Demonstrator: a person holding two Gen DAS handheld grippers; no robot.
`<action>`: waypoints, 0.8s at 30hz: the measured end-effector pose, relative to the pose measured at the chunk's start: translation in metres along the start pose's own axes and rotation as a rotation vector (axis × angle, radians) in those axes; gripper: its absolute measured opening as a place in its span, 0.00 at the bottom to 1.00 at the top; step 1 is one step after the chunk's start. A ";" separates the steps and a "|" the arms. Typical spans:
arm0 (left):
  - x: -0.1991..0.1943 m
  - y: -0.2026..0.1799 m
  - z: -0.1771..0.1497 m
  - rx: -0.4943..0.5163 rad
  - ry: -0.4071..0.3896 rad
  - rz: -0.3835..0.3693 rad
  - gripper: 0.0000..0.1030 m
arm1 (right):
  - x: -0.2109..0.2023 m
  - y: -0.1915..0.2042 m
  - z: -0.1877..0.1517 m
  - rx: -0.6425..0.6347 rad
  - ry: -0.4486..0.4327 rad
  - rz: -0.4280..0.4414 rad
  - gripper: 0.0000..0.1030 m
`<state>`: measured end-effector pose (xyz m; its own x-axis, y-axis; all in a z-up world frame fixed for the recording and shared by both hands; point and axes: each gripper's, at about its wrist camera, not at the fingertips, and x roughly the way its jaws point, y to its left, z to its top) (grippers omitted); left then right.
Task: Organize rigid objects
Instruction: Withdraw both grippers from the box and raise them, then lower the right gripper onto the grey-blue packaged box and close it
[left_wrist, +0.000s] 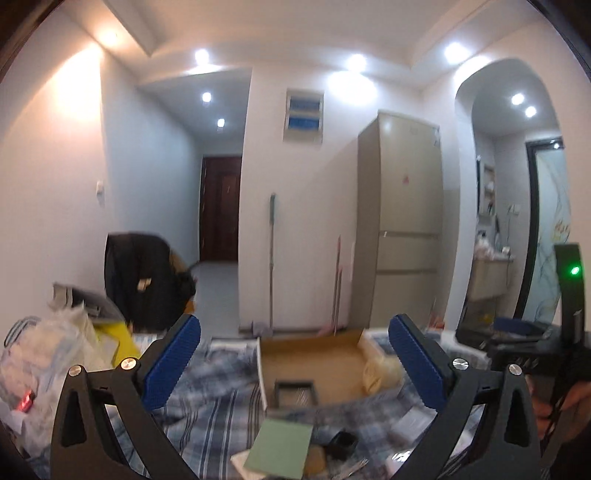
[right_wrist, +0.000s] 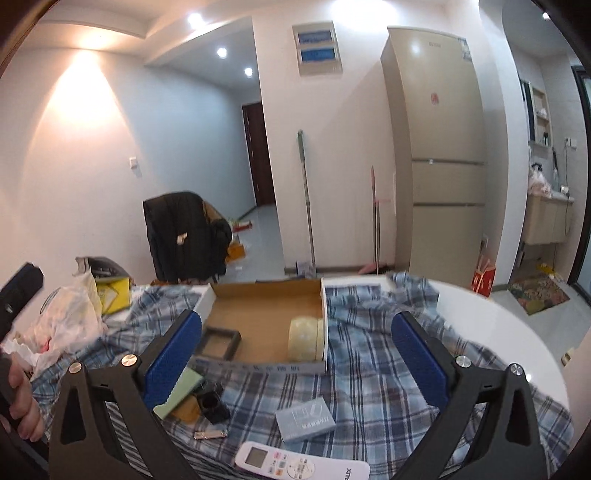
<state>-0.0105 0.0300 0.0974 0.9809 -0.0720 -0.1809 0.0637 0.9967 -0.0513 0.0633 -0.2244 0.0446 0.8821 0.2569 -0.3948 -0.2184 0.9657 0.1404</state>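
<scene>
An open cardboard box (right_wrist: 266, 317) lies on the plaid cloth, holding a roll of clear tape (right_wrist: 304, 338) and a small grey frame (right_wrist: 218, 343). In front of it lie a green card (right_wrist: 181, 391), a black cap-like piece (right_wrist: 212, 402), a grey-blue flat box (right_wrist: 304, 419), a white remote (right_wrist: 303, 463) and a small metal clip (right_wrist: 210, 435). My right gripper (right_wrist: 295, 354) is open and empty above these. My left gripper (left_wrist: 293, 365) is open and empty, facing the box (left_wrist: 314, 365) with the green card (left_wrist: 282, 448) below it.
The plaid cloth (right_wrist: 369, 369) covers a round white table (right_wrist: 498, 325). Plastic bags (right_wrist: 66, 321) and a yellow item (right_wrist: 114, 291) sit at the left. A chair with a black jacket (right_wrist: 184, 236) stands behind; a fridge (right_wrist: 439, 147) and mop stand by the wall.
</scene>
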 end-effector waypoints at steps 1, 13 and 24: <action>0.006 0.002 -0.006 -0.006 0.018 -0.001 1.00 | 0.002 -0.004 -0.005 0.017 -0.004 0.026 0.99; 0.050 -0.012 -0.082 0.119 0.111 -0.035 1.00 | 0.061 -0.008 -0.048 -0.070 0.219 0.049 0.99; 0.065 -0.013 -0.096 0.120 0.185 -0.022 1.00 | 0.093 -0.001 -0.078 -0.172 0.386 0.038 0.96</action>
<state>0.0350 0.0088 -0.0077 0.9294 -0.0883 -0.3584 0.1165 0.9915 0.0577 0.1128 -0.1985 -0.0631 0.6580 0.2557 -0.7082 -0.3429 0.9392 0.0206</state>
